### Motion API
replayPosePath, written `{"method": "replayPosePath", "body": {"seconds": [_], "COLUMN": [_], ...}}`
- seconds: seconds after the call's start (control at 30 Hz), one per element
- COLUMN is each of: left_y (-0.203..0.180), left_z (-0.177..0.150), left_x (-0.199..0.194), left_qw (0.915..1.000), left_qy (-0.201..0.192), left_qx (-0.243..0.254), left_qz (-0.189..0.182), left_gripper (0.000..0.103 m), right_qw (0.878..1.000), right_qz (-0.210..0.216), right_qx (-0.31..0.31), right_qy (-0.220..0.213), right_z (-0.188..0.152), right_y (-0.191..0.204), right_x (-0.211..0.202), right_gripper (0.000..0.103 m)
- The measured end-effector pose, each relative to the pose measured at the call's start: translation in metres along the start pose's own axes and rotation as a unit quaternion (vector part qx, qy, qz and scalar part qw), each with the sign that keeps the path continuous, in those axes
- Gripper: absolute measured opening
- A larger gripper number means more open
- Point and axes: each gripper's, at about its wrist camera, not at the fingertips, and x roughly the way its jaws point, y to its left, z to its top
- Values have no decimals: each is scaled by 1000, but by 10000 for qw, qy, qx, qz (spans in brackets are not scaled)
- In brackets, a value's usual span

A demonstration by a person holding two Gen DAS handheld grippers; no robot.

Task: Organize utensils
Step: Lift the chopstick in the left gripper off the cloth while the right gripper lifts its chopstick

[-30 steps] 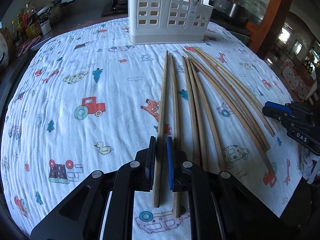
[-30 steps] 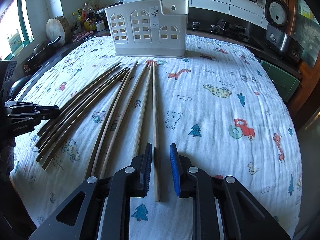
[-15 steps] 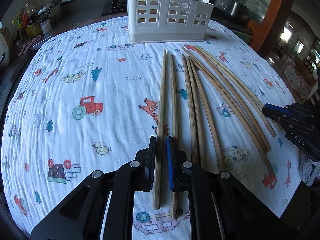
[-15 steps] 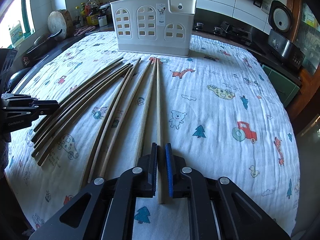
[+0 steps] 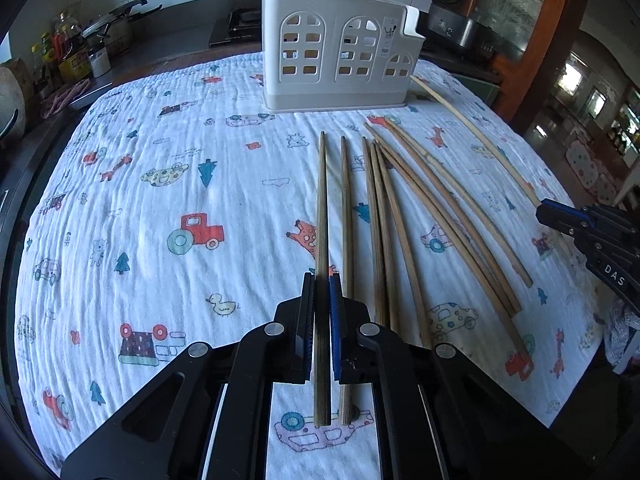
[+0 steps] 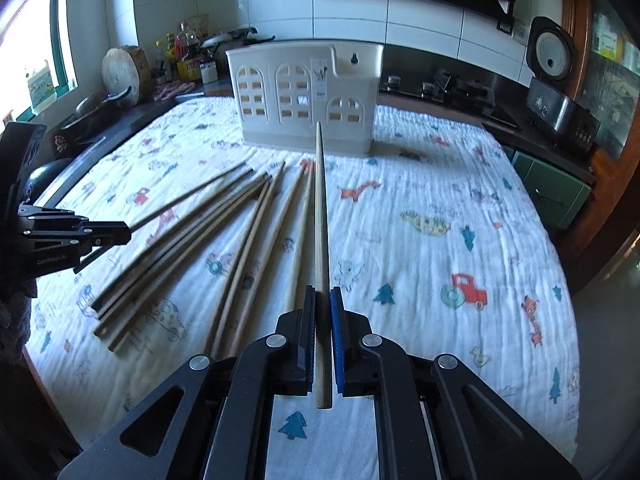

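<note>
Left gripper (image 5: 321, 280): jaws clamped tight on a wooden chopstick (image 5: 321, 216), pads pressing both its sides; pitched steeply downward.
Left gripper seen from the right wrist: black body at the far left, its fingertips (image 6: 120, 236) pointing right.
Right gripper (image 6: 321, 292): jaws pressed tight on another chopstick (image 6: 320, 208), which rises clear of the cloth; tilted downward.
Right gripper seen from the left wrist: black body at the right edge, blue pads (image 5: 560, 212) pointing left.
</note>
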Motion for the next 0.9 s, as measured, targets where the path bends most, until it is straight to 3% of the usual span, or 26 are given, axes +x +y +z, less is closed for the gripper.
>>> {"method": "replayPosePath", "body": {"seconds": [0.47, 0.9], "left_y": [1, 1], "left_z": [0, 14], "left_x": [-25, -38], "left_qw": [9994, 9984], "left_qy": [-332, -561], "left_qx": [-68, -72], "left_qz": [90, 85], "left_gripper": [6, 6], "right_qw": [9987, 9989], "right_qz": [27, 21], "right_qx": [222, 228], "right_qy": [448, 402], "right_z": [-34, -39], "right_y": [1, 1], "right_x": [24, 23], "right_gripper": [7, 8]}}
